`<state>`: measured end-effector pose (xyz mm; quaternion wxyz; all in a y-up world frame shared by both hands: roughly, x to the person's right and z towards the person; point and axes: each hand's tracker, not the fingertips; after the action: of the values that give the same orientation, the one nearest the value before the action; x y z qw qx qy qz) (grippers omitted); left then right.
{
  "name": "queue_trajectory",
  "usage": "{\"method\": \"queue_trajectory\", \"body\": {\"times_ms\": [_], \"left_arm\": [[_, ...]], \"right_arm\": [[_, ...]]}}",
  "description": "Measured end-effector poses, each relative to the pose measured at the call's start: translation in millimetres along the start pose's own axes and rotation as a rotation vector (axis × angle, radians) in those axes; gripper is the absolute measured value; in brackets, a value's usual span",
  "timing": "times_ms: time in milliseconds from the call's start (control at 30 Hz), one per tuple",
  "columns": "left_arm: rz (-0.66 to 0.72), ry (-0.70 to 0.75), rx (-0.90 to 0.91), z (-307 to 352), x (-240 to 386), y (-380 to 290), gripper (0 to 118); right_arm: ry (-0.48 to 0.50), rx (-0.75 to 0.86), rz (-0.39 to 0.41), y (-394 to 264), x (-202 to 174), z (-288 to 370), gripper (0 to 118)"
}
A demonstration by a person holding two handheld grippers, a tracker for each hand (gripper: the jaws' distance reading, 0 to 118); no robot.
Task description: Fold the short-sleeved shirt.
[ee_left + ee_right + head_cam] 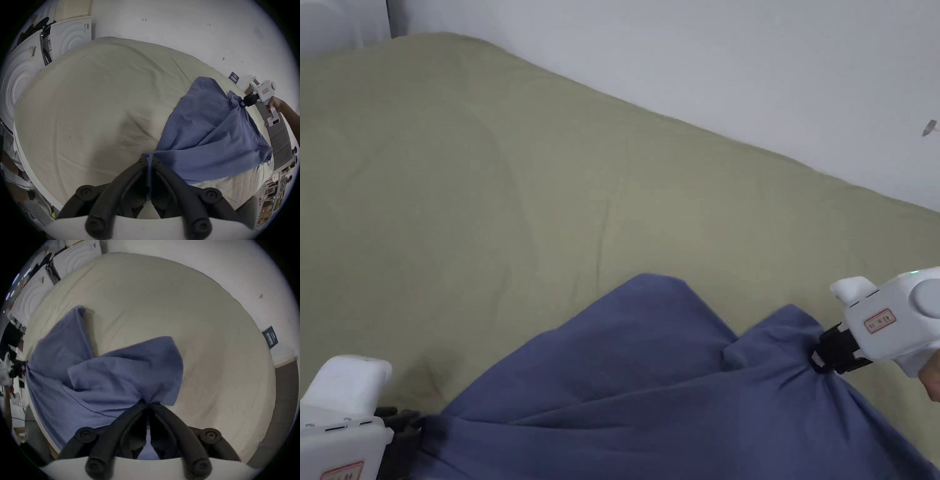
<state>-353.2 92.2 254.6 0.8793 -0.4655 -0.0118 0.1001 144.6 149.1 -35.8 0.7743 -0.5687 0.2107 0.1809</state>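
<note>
Over the bed (487, 206), both grippers' jaws pinch the blue shirt (650, 387), stretched between them.

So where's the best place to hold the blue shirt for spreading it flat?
At its two outer ends, one from each side, as now: the left gripper and right gripper each pinch a bunched end of the shirt. The cloth pulls taut between them while its far edge drapes on the bed.

Short-sleeved shirt (650, 387): blue, plain, soft woven cloth. Unfolded, creased, stretched taut between two pinched points at its near edge, folds fanning out from each. Far portions slack, one sleeve flopped over. Lies on the olive-beige bed cover (487, 187).
</note>
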Motion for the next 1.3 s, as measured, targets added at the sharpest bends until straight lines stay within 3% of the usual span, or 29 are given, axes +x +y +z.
{"method": "queue_trajectory", "body": {"times_ms": [233, 433, 600, 667, 900, 1033, 1300], "left_arm": [[0.009, -0.066, 0.066, 28, 1, 26, 3], [-0.101, -0.134, 0.177, 62, 28, 107, 3], [-0.207, -0.161, 0.267, 88, 64, 192, 3], [-0.256, -0.144, 0.312, 98, 79, 227, 3], [-0.358, -0.118, 0.402, 124, 126, 322, 3], [-0.371, -0.085, 0.43, 133, 146, 367, 3], [-0.382, -0.025, 0.512, 143, 161, 432, 3]], "right_arm": [[0.015, 0.302, -0.082, -21, 6, 83, 1], [-0.107, 0.52, -0.156, -34, 23, 167, 1], [-0.238, 0.644, -0.181, -36, 40, 236, 1], [-0.279, 0.69, -0.237, -34, 51, 262, 1], [-0.383, 0.806, -0.278, -21, 78, 326, 1], [-0.426, 0.854, -0.28, -14, 102, 346, 1], [-0.522, 0.985, -0.281, 18, 108, 389, 1]]}}
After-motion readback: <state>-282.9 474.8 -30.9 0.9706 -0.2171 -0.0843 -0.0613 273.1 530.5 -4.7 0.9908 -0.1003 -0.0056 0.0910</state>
